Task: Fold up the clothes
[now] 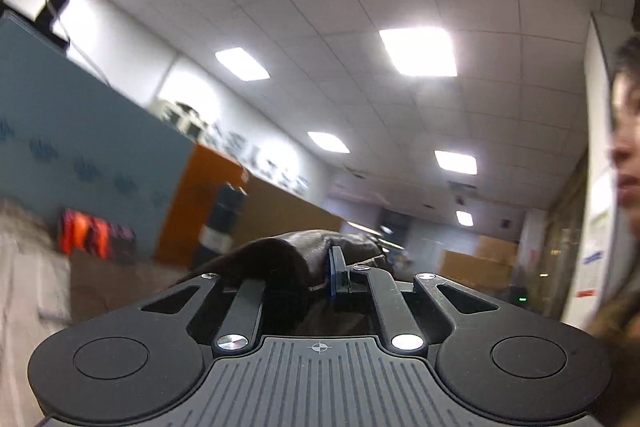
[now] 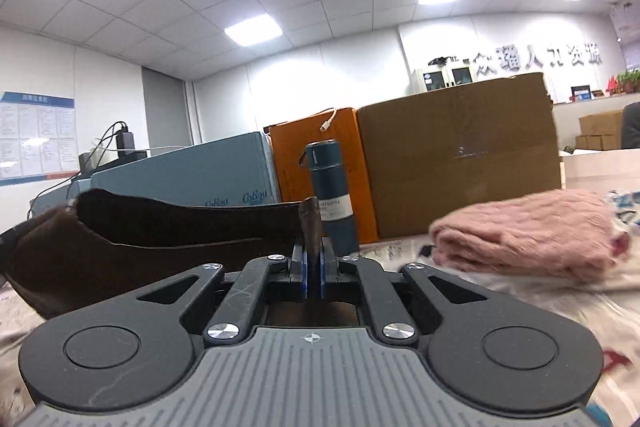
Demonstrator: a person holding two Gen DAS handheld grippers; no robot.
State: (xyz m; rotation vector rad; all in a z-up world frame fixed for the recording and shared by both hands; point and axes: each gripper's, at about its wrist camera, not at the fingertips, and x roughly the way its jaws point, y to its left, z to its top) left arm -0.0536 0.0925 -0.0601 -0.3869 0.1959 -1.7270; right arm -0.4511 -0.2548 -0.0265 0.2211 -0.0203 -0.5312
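Clearly the dark brown garment [image 2: 160,227] hangs stretched between both tools: the right tool [image 2: 314,263] is clamped tight on one corner of it, its blue-padded fingers pressed together around the cloth, and the left tool [image 1: 320,279] has brown fabric bunched between its fingers, one blue pad showing, though the cloth hides how far they are closed. Below lies the surface [image 2: 600,327], covered in a patterned white sheet, with a folded pink sweater [image 2: 528,239] resting on it to the right. Behind the garment stands a dark teal bottle [image 2: 330,195] whose white label is too small to read fully. Further back sit a light blue box [image 2: 192,175] printed "CoBou", an orange box [image 2: 316,135] and a large brown cardboard box [image 2: 460,155]. Silver Chinese lettering [image 2: 536,59] runs along the far white wall. The left view is tilted and blurred, cutting off a person's face [image 1: 624,147] at its edge.
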